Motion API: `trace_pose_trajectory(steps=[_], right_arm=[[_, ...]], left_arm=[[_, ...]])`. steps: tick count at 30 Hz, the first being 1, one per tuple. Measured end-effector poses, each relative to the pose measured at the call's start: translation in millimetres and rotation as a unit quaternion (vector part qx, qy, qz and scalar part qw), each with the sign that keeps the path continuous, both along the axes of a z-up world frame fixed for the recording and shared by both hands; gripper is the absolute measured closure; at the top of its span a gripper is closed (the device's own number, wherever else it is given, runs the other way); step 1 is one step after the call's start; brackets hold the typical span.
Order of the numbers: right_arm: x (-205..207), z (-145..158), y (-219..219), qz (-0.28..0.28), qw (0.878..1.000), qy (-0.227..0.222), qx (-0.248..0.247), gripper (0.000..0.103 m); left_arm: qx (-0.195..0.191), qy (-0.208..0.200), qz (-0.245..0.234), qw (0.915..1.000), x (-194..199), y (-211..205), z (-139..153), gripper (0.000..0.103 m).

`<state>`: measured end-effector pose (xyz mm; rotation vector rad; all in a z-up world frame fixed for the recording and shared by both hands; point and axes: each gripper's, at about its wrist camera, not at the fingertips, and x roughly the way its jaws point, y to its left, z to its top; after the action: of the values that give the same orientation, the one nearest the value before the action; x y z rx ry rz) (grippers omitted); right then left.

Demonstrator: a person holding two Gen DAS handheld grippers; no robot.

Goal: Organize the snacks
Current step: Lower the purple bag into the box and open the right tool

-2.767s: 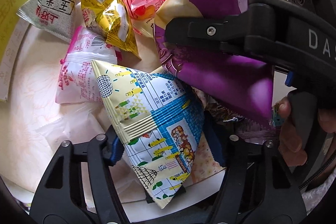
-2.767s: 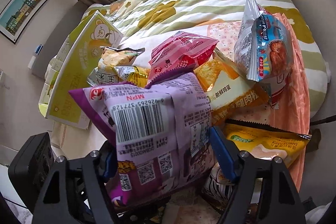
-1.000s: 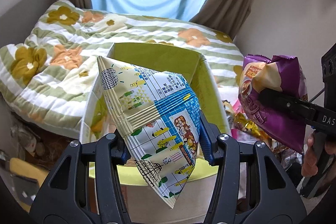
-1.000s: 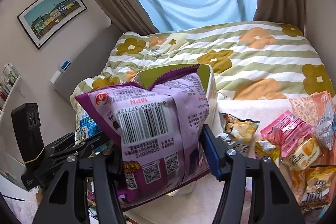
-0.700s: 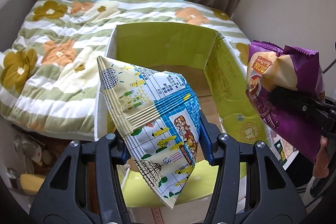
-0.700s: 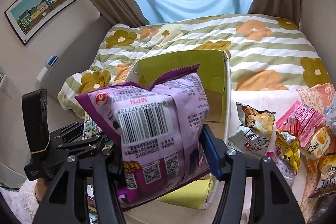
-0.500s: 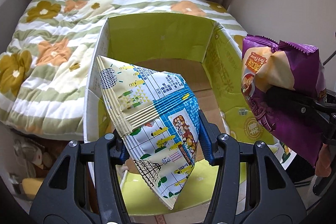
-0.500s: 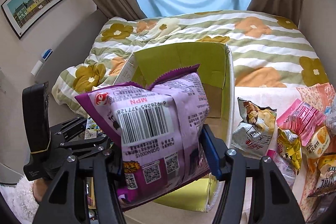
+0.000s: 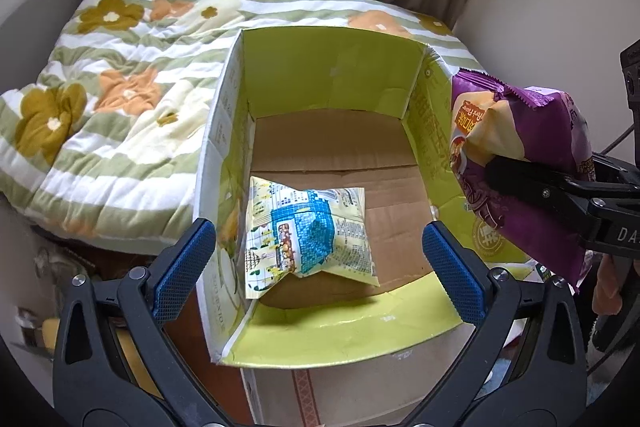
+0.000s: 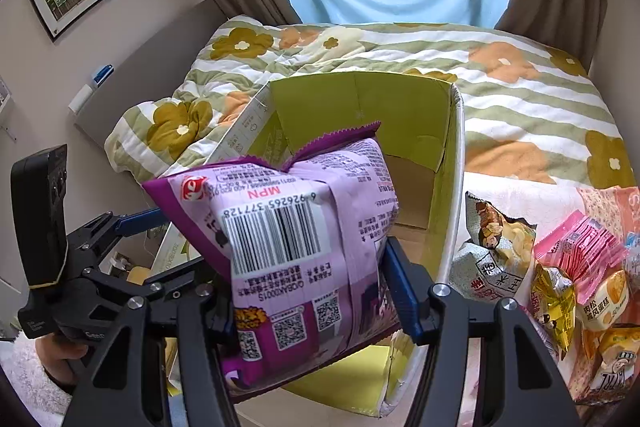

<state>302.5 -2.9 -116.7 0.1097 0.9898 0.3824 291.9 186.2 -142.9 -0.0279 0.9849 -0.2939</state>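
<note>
One packet boxed | blue-and-cream snack bag (image 9: 308,231) lies on the floor of the green-flapped carton (image 9: 332,75) | left claw (image 9: 316,267) just sprung wide, released, above it; half a second earlier it gripped that bag | right claw (image 10: 312,291) clenched on purple snack bag (image 10: 288,243) beside the carton's right wall | next, by my reading: carry purple bag over the opening, release | remaining packets (image 10: 560,267) on bed.

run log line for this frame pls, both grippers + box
left gripper: open, jaws just opened, nothing between | blue-and-white snack bag: lying in cardboard box | right gripper: shut on purple snack bag, beside box
</note>
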Motion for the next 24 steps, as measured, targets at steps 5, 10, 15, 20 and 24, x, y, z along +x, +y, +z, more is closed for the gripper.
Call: trace_pose_trajectory(steps=[5,10,15,20,24], right_arm=[[1,4,14,0.026,0.999,-0.022,-0.032,0.047],[9,-11,27,0.042,0.997,-0.014,-0.063,0.047],[12,-25,34,0.053,0.996,-0.005,-0.076,0.034],[5,-31,28,0.034,0.997,-0.020,-0.067,0.000],[-6,-32,19,0.018,0.998,-0.028,-0.048,0.000]], left_arm=[[0.004,-0.009,0.008,0.9999,-10,5,6,0.001],[0.005,-0.009,0.019,0.9998,-15,13,9,0.001],[0.010,-0.010,0.031,0.9994,-20,23,9,0.001],[0.010,-0.003,0.035,0.9993,-21,28,8,0.001],[0.008,-0.003,0.038,0.9992,-24,31,7,0.001]])
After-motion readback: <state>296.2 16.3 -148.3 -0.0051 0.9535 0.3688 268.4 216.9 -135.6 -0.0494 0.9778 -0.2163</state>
